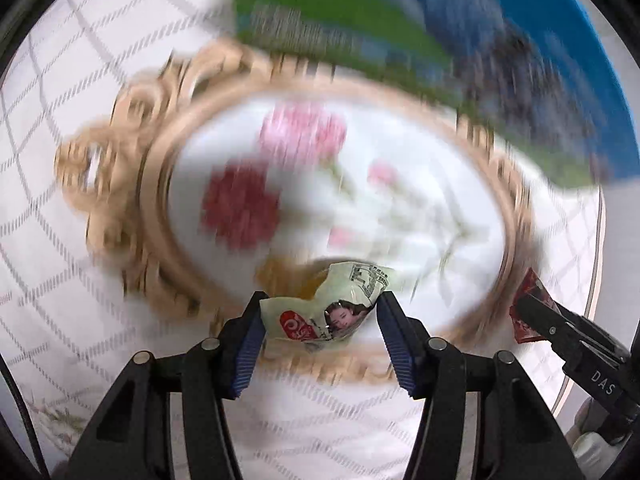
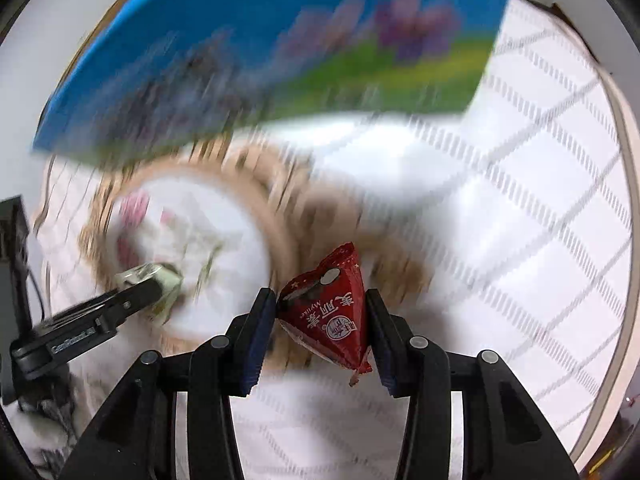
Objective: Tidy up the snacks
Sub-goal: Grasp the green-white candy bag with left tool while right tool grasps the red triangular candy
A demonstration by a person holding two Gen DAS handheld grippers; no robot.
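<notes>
Risk: both grippers converging on same tray [image 1: 132,184], could collide or drop packets outside gilt rim; heavy blur hides exact height. Left gripper [image 1: 320,312] clenched on pale green snack packet [image 1: 332,308], held between pads above tray's near rim. Right gripper [image 2: 322,316] clenched on red triangular snack packet [image 2: 328,312], over tray edge. Blue-green box [image 2: 280,40] beyond tray on checked tabletop [image 2: 540,200].

Bright even light; heavy motion blur on background; fisheye edges dark, curved.
</notes>
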